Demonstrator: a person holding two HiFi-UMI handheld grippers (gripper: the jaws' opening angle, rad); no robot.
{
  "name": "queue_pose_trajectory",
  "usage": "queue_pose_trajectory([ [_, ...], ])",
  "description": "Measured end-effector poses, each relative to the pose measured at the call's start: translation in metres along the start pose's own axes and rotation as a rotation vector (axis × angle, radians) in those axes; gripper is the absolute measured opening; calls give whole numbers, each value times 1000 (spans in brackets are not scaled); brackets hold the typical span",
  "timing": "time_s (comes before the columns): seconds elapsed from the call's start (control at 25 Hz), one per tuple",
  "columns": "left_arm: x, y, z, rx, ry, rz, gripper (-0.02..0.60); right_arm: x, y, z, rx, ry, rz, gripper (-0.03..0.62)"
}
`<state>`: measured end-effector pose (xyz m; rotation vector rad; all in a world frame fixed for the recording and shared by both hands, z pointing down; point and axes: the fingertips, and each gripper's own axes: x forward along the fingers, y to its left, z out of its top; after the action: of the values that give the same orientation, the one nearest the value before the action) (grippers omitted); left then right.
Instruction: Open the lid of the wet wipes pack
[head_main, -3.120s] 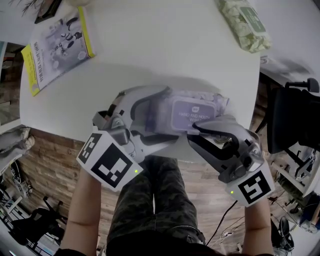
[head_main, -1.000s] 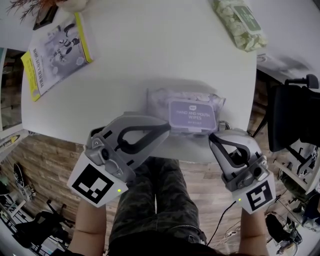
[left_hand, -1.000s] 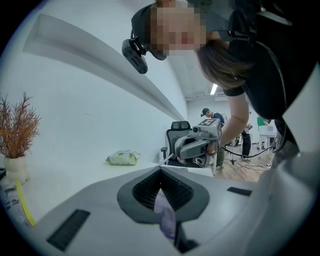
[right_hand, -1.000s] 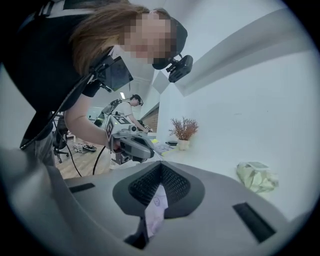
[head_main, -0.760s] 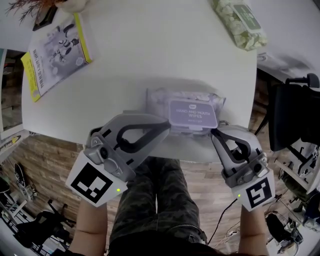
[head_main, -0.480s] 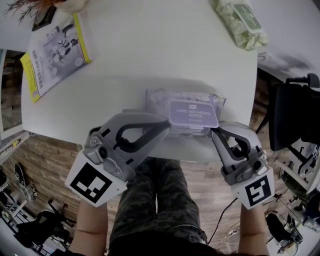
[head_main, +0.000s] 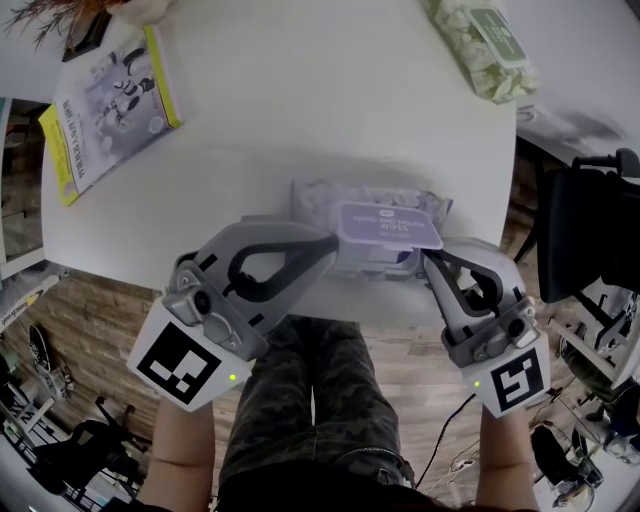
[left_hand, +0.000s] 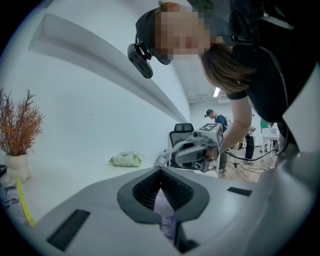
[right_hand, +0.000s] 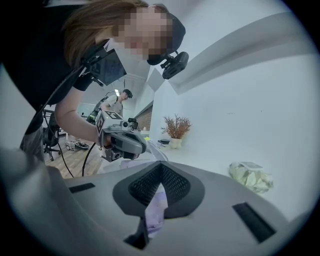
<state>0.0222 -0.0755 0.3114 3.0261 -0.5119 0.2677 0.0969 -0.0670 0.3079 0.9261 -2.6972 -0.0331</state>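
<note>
White table (head_main: 300, 100), wood-plank floor (head_main: 95, 310), black office chair (head_main: 590, 230), plain white wall (left_hand: 85, 115), possibly a ceiling light (left_hand: 216, 92)

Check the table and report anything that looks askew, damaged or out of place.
The purple wipes pack sits at the table's near edge, pinched by the left gripper and right gripper; its lid looks tilted up. The book lies crooked at the far left edge. Nothing looks spilled or damaged.

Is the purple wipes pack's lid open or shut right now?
Partly open, it seems: the lid tilts up at its near edge, with a dark gap beneath it, above the pack.
</note>
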Motion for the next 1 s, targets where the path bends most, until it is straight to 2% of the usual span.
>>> queue_pose_trajectory([
  [1.0,11,18,-2,-11,12,30,12,8,-17,-3,17,-10,-1,20],
])
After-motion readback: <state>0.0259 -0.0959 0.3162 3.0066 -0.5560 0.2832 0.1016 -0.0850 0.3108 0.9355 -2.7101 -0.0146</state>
